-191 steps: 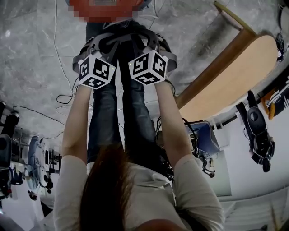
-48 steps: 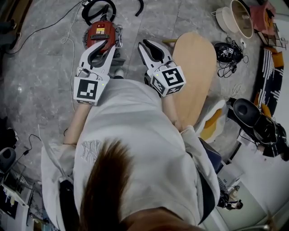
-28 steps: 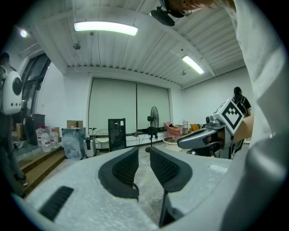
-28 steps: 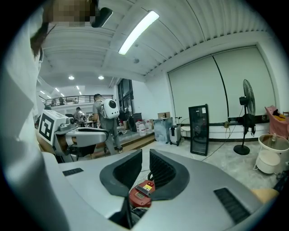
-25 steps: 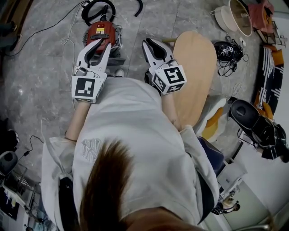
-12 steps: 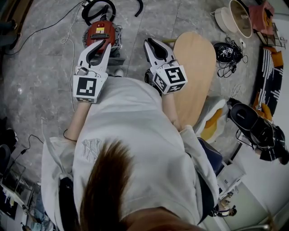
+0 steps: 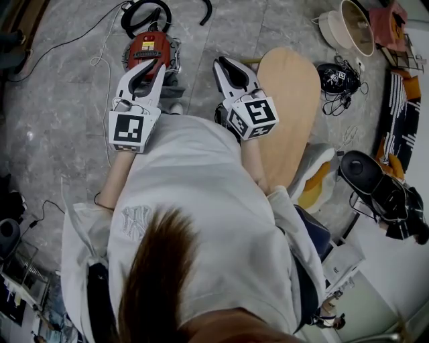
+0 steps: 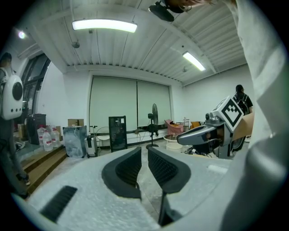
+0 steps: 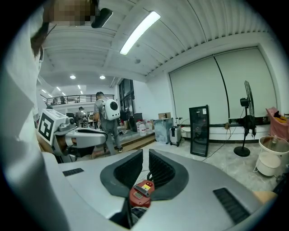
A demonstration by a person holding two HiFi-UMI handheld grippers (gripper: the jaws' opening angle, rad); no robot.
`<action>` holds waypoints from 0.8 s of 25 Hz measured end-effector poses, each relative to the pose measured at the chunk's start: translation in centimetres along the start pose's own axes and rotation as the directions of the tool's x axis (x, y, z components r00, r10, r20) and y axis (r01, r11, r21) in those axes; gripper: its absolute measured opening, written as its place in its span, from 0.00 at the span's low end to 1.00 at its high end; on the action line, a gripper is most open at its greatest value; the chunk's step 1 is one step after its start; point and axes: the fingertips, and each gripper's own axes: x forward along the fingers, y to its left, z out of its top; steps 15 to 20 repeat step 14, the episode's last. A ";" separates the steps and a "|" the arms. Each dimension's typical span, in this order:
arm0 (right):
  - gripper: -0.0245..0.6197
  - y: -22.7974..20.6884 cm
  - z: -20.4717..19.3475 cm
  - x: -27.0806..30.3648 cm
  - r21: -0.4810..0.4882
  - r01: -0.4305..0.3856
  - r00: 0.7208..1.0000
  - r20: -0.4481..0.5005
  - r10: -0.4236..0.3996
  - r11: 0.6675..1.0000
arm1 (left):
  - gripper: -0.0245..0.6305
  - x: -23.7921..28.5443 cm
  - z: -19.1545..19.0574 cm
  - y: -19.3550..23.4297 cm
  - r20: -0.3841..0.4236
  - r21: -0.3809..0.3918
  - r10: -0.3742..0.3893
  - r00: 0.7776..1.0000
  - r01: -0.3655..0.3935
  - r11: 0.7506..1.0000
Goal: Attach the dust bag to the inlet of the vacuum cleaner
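Both of your grippers are held out nearly level in front of you with nothing in them. The left gripper (image 7: 156, 65) has just been closing its jaws down to a thin slot, and only floor shows through it in the left gripper view (image 8: 144, 149). The right gripper (image 7: 220, 62) has eased inward too and stands a little apart, pinching nothing.

Below and beyond the tips, the red vacuum cleaner (image 7: 149, 47) sits on the grey floor, its black hose (image 7: 144, 12) coiled behind it. It also peeks up under the right gripper's jaws (image 9: 141, 193).

No dust bag shows in any view, and the inlet is too small to read. That fits a bag waiting somewhere out of sight, or one already seated inside the body. Whichever it is, I judge you need a closer look down at the inlet.
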 end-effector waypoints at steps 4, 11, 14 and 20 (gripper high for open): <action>0.10 -0.3 -0.2 0.0 0.001 0.001 1.000 -0.004 -0.001 1.000 | 0.12 0.3 0.0 -0.3 0.002 0.000 -0.009 1.000 0.009 1.000; 0.10 -0.5 -0.7 0.1 0.001 0.001 1.000 -0.011 -0.001 1.000 | 0.12 0.6 -0.6 -0.5 -0.010 0.001 -0.015 1.000 0.015 1.000; 0.09 -0.5 -0.9 0.0 0.002 0.000 1.000 -0.012 0.000 1.000 | 0.12 0.5 -0.9 -0.6 -0.013 -0.004 -0.013 1.000 0.013 1.000; 0.09 -0.5 -0.9 0.0 0.002 0.000 1.000 -0.012 0.000 1.000 | 0.12 0.5 -0.9 -0.6 -0.013 -0.004 -0.013 1.000 0.013 1.000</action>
